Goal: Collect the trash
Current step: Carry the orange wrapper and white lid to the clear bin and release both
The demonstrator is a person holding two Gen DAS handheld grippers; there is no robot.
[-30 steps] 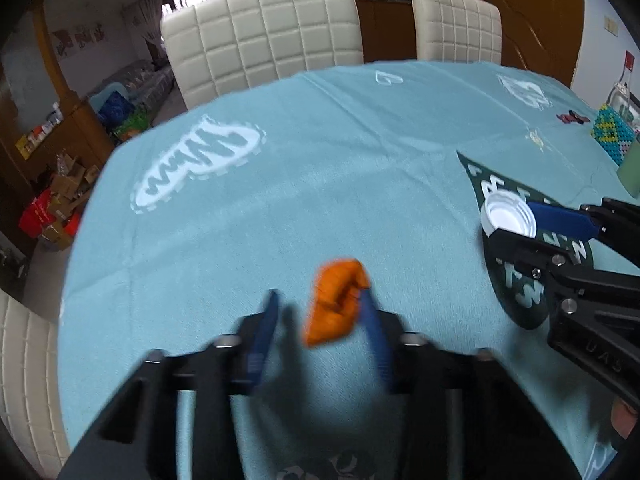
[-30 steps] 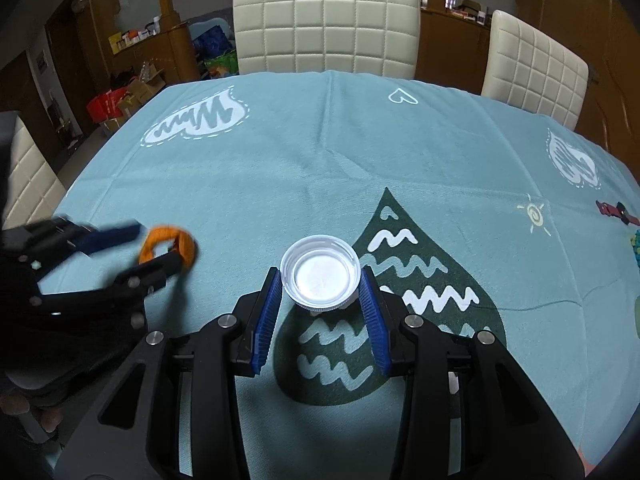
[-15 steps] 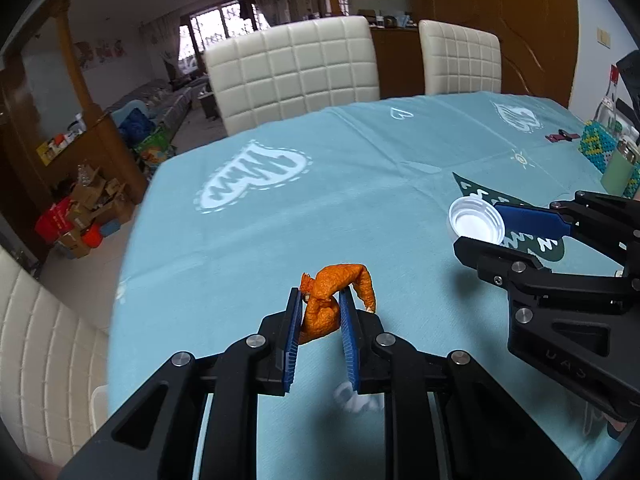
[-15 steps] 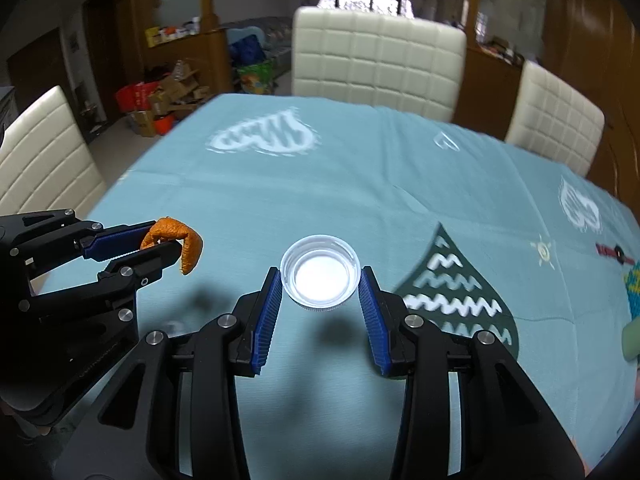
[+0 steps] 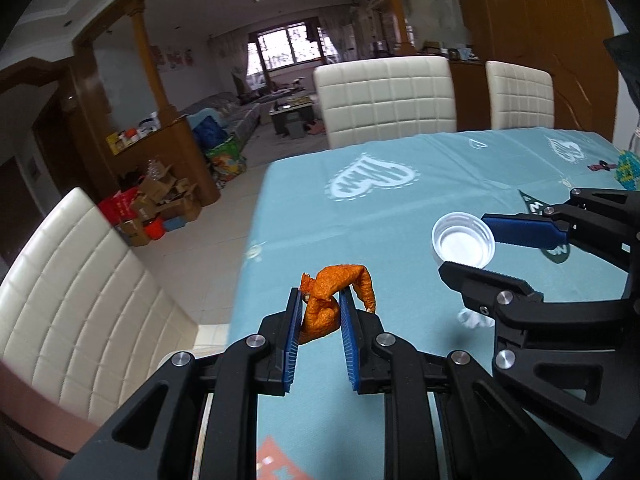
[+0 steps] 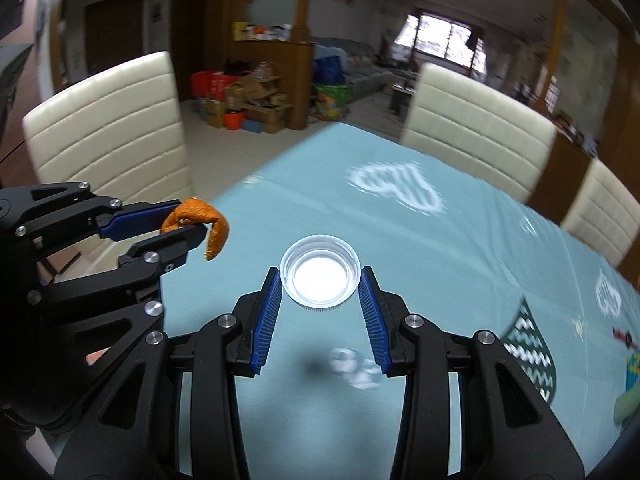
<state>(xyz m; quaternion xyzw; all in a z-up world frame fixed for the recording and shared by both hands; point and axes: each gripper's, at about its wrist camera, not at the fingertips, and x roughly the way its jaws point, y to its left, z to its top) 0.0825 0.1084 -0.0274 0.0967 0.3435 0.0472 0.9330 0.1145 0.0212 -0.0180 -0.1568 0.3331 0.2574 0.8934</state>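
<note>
Left wrist view first, and the left gripper point(image 5: 320, 308) has its blue pads pinched onto a curled piece of orange peel point(image 5: 334, 300), carried in the air above the near-left edge of the teal tablecloth point(image 5: 400, 208). Over to the right of that peel, and further in over the cloth, the right gripper point(image 6: 320, 280) comes into shot with its jaws closed against the rim of a white plastic lid point(image 6: 320, 276), open side facing up. The right wrist view shows the lid's shadow on the cloth below, so it is clear of the surface too. Both hands loaded, then! Still lying on the tablecloth is a small crumpled white scrap point(image 6: 356, 368), just beneath and behind the lid (paper or plastic, too blurred to call). No bin or bag shows in either view, so where all this goes cannot be told from here. My read is that the pick-up stage is done for these two pieces and the carry is in hand. The next move calls for taking both off past the cloth's edge to a receptacle, then spreading the jaws over it. Keep the lid level, since only its thin rim is held, and the peel's loose tail could snag. The white scrap looks like the next pickup.
</note>
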